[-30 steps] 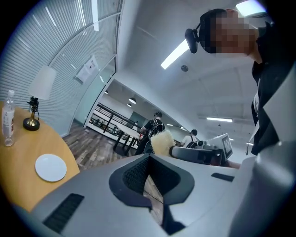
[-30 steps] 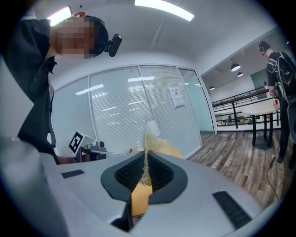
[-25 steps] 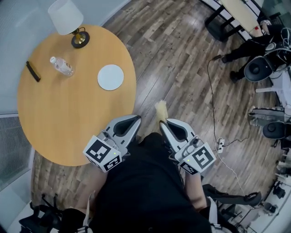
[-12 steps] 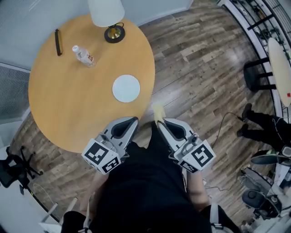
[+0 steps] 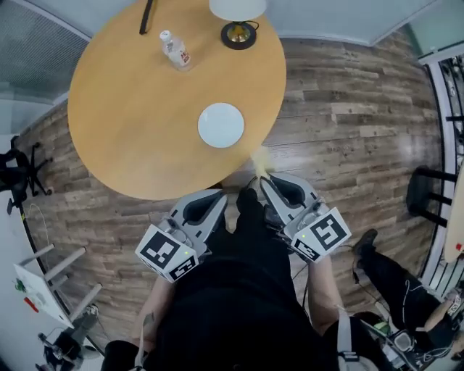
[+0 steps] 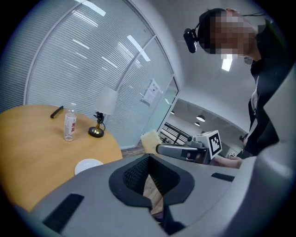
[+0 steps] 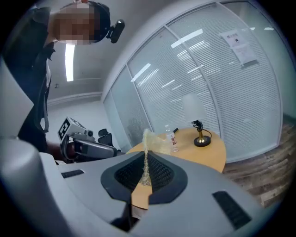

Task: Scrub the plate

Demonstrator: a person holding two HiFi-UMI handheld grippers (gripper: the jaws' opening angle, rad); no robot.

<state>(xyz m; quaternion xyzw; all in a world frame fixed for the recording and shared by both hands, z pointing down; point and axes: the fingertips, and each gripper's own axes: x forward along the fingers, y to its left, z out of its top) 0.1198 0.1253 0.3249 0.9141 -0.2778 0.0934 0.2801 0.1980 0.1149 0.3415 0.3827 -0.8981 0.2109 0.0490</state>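
Left claw [image 5: 219, 195]: I hold it low against the body, tips right by the near edge of the table [image 5: 123, 123]. Its jaws are drawn together with nothing between them.
Right claw [image 5: 266, 181]: it sits beside the left one, over the wooden floor [image 5: 348, 109]. Its jaws are pinched on a pale yellow sponge [image 5: 259, 161] that sticks out past the tips toward the table.
Change: a second ago the table sat off to my upper left, with the plate [image 5: 221, 124] well away. Now it has swung round in front of me and the plate lies nearly straight ahead of both claws. The claws keep their pose and the sponge stays clamped.
Plate: round, white and bare. It lies flat on the table near the close edge, apart from both claws and the sponge.
Far side of table: dark bar [image 5: 145, 14], upright clear bottle [image 5: 176, 49], lamp [image 5: 238, 22].
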